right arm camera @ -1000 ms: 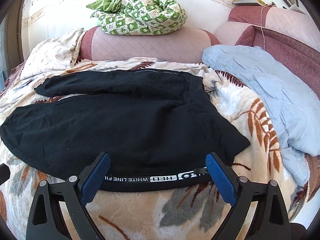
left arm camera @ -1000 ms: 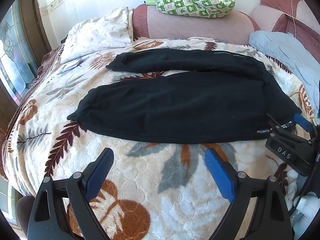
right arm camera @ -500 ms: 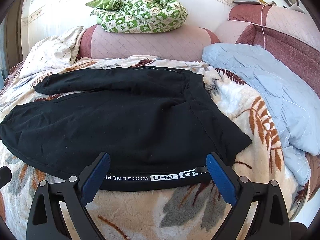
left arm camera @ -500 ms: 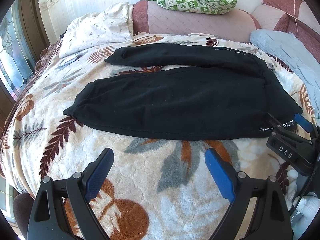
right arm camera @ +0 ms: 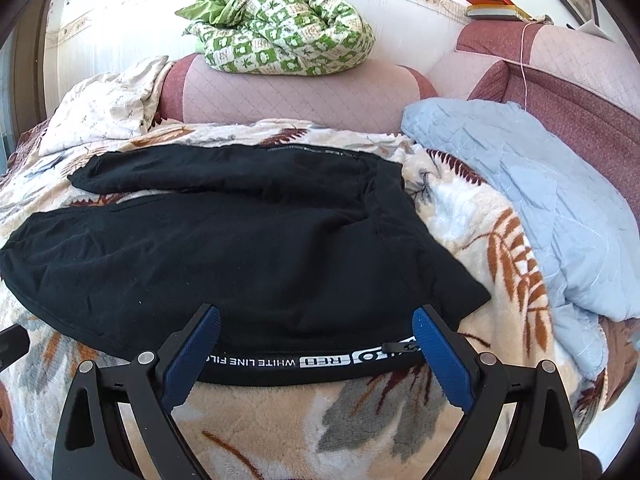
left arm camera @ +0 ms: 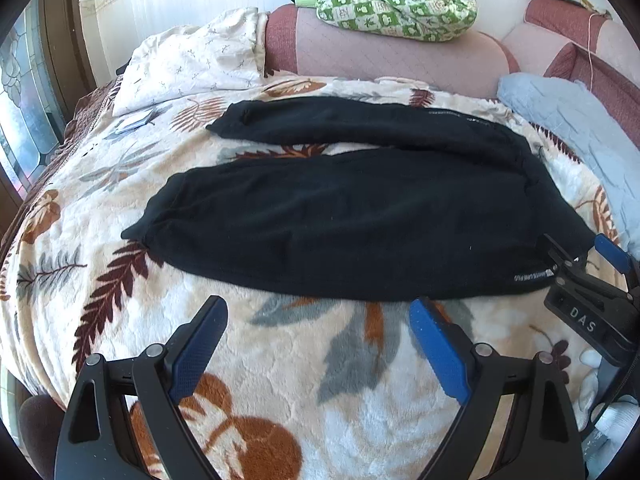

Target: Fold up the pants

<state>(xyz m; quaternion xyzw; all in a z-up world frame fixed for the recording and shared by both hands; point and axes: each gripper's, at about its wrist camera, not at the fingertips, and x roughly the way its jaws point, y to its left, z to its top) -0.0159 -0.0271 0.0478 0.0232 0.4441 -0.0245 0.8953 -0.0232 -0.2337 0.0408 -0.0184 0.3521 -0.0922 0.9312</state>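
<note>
Black pants (left arm camera: 352, 232) lie lengthwise, legs leftward, waistband right.

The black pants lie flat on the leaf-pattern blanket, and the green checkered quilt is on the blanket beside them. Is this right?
Not quite. The black pants do lie flat on the leaf-pattern blanket, but the green checkered quilt sits up on the pink padded backrest behind the bed, not on the blanket. The right wrist view shows this clearly.

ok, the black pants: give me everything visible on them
The black pants look like soft fleece. They lie flat and unfolded on the leaf-print blanket, legs slightly apart, cuffs pointing left, waist to the right. White lettering runs along the near side seam. The right tongs straddle that edge, open; nothing grips the fabric.
</note>
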